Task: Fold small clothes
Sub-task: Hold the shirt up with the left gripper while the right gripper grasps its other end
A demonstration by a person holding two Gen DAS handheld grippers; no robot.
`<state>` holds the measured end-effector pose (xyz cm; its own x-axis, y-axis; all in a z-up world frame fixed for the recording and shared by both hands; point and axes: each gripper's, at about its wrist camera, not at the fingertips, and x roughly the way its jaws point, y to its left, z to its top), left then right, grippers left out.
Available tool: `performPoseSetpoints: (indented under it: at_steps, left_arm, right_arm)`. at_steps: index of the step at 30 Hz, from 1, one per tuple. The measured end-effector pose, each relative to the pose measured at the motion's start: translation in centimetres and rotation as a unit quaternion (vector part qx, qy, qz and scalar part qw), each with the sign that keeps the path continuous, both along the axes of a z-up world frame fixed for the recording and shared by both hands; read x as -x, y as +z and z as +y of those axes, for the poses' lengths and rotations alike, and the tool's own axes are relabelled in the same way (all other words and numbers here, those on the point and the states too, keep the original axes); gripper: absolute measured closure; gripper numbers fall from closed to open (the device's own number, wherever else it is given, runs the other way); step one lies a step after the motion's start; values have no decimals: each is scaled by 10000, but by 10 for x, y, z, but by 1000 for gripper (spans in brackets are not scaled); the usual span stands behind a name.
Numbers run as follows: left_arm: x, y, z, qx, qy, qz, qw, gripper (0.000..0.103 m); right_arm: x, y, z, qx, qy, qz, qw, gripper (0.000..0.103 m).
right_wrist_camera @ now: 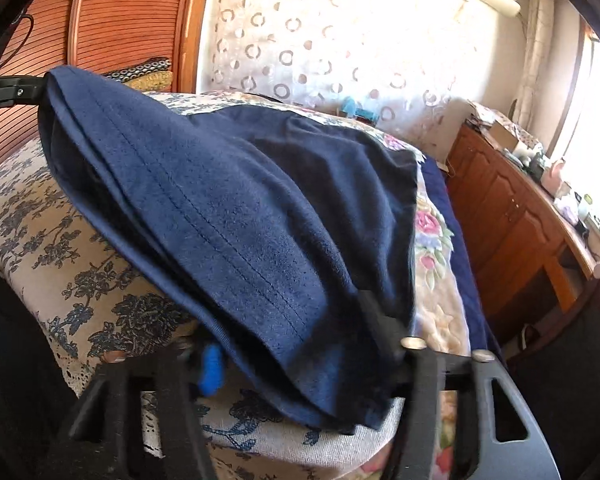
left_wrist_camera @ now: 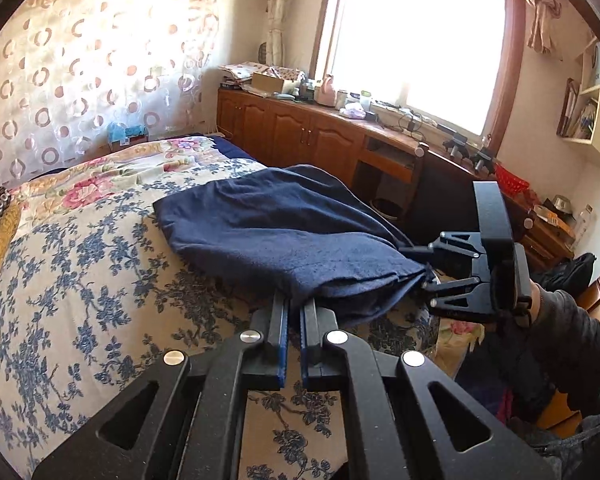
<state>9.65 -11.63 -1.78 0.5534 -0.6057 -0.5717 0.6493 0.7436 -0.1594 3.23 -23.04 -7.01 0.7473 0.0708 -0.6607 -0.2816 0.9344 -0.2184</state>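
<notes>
navy knit garment [left_wrist_camera: 284,236], soft and faintly napped, lies folded on the bed [left_wrist_camera: 80,264] with a stitched hem running along one edge. its near edge drapes over both tools and hides their tips. the left hand-held gripper [left_wrist_camera: 294,312] has its blue-lined fingers nearly pressed together, pinching the cloth's edge. the right hand-held gripper [right_wrist_camera: 300,344] is blurred and mostly buried under fabric; from the left wrist view it pinches the garment's corner. the bedspread is a blue floral print. a wooden cabinet [left_wrist_camera: 300,132] runs under the bright window [left_wrist_camera: 416,44].
</notes>
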Motion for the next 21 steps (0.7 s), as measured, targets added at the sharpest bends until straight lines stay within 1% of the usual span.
performPoseSetpoints:
  at_steps: [2,4,7,9,11,15,18,21]
  left_arm:
    - [-2,4,4,60,38,-31,10000,98]
    - [-4,10,8,100,90,-117,9998,98]
    - [-8,24,17,255,179,-231,9992,98]
    - [-11,42,24,409,206,-407,9981,98]
    - [-14,66,30,472,237,-632,9966,98]
    - [-28,132,46,640,351,-1145,9907,98]
    - [-46,169,61,696,520,-1315,9875,98]
    - [-69,189,73,575,722,-1444,9852,98]
  right_arm:
    - [1,2,6,101,75,-69,9999,89]
    - [6,12,12,205,103,-218,9995,92]
    - [9,37,17,204,71,-559,9982,93]
    - [9,59,21,178,82,-775,9968,93]
    - [8,85,26,233,150,-999,9946,93]
    - [2,149,38,192,438,-1474,9879,94]
    - [-3,196,51,194,694,-1801,9810,94]
    - [-25,226,63,176,885,-1885,9779,94]
